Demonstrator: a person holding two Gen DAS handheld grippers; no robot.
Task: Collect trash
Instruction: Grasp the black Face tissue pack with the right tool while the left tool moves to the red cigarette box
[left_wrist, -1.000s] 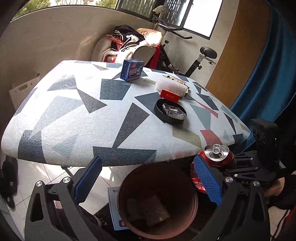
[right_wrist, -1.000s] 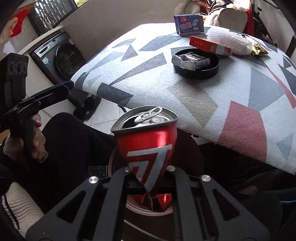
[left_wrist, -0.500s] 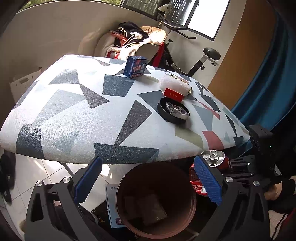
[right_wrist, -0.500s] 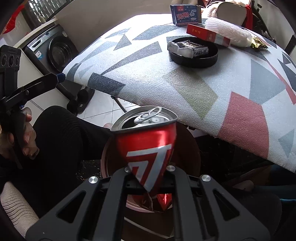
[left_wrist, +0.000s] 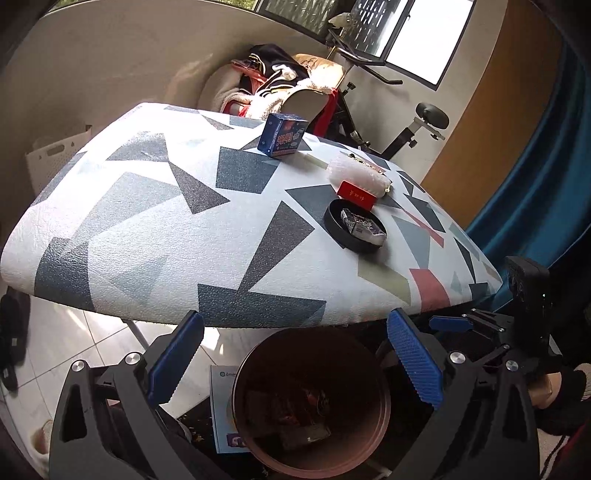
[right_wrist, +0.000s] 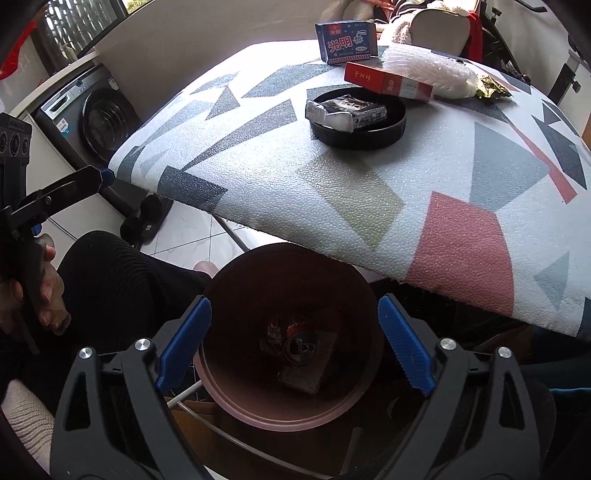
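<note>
A brown round bin (right_wrist: 255, 402) stands on the floor under the table edge; it also shows in the left wrist view (left_wrist: 380, 428). A crushed red can (right_wrist: 299, 341) lies inside it on other scraps. My right gripper (right_wrist: 293, 347) is open and empty right above the bin. My left gripper (left_wrist: 295, 363) is open and empty, also above the bin. On the patterned table (right_wrist: 295, 192) lie a black dish (right_wrist: 384, 136) with a wrapper (right_wrist: 347, 110), a red box (right_wrist: 388, 81), a blue box (right_wrist: 347, 42) and a white plastic bag (right_wrist: 428, 68).
A washing machine (right_wrist: 96, 114) stands at the left. A chair piled with clothes (left_wrist: 280, 85) and an exercise bike (left_wrist: 406, 122) stand behind the table. A blue curtain (left_wrist: 546, 166) hangs at the right. My leg (right_wrist: 118, 280) is beside the bin.
My right gripper has opened and the red can has dropped into the bin. The left gripper stays open over the bin.
</note>
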